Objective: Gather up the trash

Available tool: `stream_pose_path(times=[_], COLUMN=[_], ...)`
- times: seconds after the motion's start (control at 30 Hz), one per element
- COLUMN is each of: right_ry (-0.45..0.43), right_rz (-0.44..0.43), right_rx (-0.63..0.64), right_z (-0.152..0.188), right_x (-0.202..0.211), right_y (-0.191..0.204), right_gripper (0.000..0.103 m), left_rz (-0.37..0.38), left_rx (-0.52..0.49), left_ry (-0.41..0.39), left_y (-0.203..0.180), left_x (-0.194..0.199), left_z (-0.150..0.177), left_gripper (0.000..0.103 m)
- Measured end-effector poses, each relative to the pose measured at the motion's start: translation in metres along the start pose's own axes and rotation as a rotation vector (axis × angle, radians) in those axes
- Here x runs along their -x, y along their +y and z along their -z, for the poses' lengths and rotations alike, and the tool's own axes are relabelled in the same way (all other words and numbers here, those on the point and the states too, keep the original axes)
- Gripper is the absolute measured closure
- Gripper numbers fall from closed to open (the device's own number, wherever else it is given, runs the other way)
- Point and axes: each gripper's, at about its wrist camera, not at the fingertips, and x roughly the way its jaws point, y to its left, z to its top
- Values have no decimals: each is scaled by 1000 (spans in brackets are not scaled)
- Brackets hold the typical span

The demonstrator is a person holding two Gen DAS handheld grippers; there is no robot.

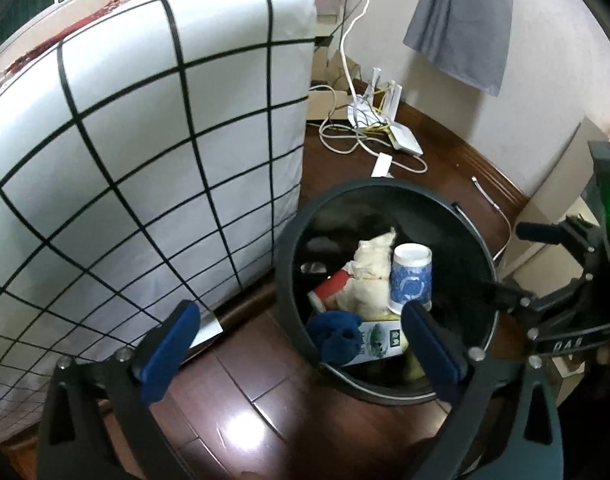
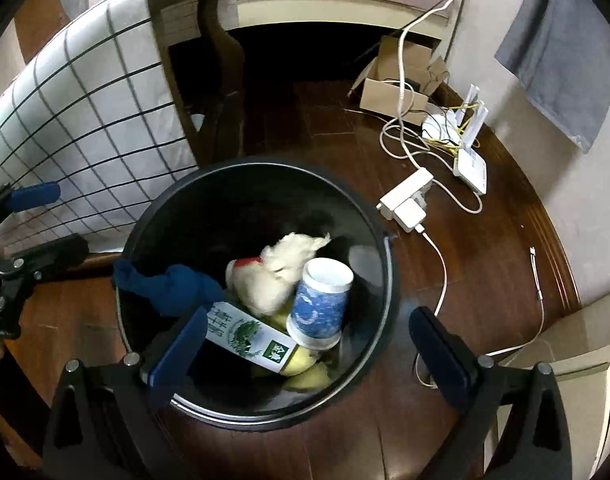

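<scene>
The black trash bin [image 2: 379,280] stands on the wooden floor [image 2: 485,280] beside the grid-patterned mattress [image 1: 145,160], filling the centre of the right wrist view. Inside, at about 6 o'clock, lies a stiff green-and-white carton [image 2: 245,334]; a soft blue cloth [image 2: 173,286] drapes over the rim at 9; a crumpled white wad [image 2: 281,268] sits mid-bin; a blue-patterned paper cup [image 2: 321,304] leans at 4 (light, crushable, best pinched at its rim). Left gripper [image 1: 301,350] and right gripper [image 2: 311,350] both hang with fingers spread wide, holding nothing.
</scene>
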Motion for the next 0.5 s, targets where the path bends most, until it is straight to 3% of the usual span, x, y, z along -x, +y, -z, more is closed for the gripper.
stream_pose_path(times=[0.5], right_ry=[-68], right_rz=[-15], right_rx=[21], right_z=[-3], right_x=[24], right_y=[26], right_gripper=[1], left_rz=[-79], left_rx=[6], left_ry=[-31], left_y=[13], left_x=[26], left_z=[3], left_gripper=[1])
